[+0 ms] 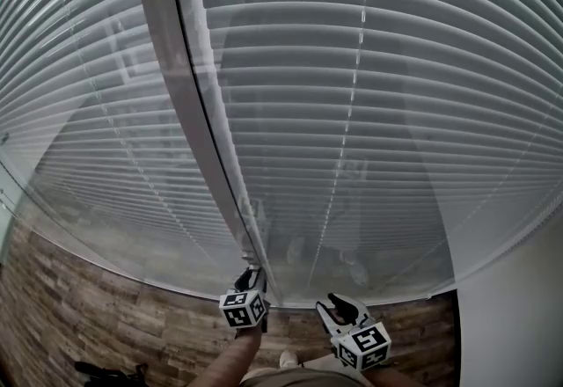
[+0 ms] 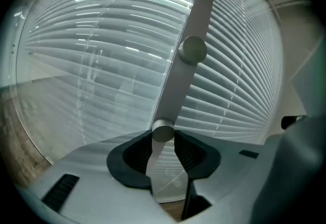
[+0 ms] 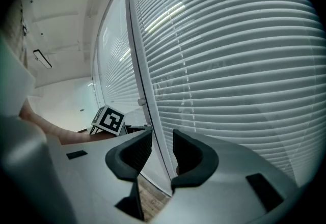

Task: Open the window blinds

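Observation:
White slatted blinds [image 1: 369, 113] hang behind glass on both sides of a grey upright frame post [image 1: 189, 95]. In the left gripper view a small round grey knob [image 2: 163, 130] on that post [image 2: 196, 19] sits between my left gripper's [image 2: 163, 139] dark pads, which are shut on it. A second knob [image 2: 192, 50] shows higher on the post. In the head view the left gripper [image 1: 249, 275] is at the post's foot. My right gripper [image 1: 332, 302] hovers just to its right, jaws drawn in, holding nothing. The right gripper [image 3: 157, 139] looks along the post [image 3: 140, 65].
A wood-plank floor [image 1: 88, 315] runs below the glass. A plain white wall [image 1: 519, 315] stands at the right. A dark object [image 1: 106, 370] lies on the floor at the lower left. The left gripper's marker cube [image 3: 108, 120] shows in the right gripper view.

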The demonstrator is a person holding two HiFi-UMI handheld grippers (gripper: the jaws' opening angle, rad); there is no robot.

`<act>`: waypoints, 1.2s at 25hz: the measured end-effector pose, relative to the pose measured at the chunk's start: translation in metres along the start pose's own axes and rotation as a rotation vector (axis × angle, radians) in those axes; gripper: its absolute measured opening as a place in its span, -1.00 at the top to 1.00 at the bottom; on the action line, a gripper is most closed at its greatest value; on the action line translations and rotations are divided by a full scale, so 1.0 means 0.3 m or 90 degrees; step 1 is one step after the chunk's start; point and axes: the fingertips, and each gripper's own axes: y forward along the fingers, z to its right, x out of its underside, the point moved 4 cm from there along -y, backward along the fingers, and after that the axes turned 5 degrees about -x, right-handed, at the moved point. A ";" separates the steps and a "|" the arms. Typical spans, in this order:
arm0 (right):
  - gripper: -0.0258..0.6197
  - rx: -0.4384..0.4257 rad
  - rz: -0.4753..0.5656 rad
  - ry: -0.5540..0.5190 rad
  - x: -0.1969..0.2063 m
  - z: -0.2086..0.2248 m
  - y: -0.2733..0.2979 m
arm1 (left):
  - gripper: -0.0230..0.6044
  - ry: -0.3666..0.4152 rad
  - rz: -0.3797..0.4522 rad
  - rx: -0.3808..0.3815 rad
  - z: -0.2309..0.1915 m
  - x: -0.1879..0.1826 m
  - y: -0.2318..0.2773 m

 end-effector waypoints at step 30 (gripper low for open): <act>0.54 0.006 -0.003 0.001 0.007 0.012 -0.022 | 0.49 0.277 0.027 -0.082 0.023 -0.012 -0.014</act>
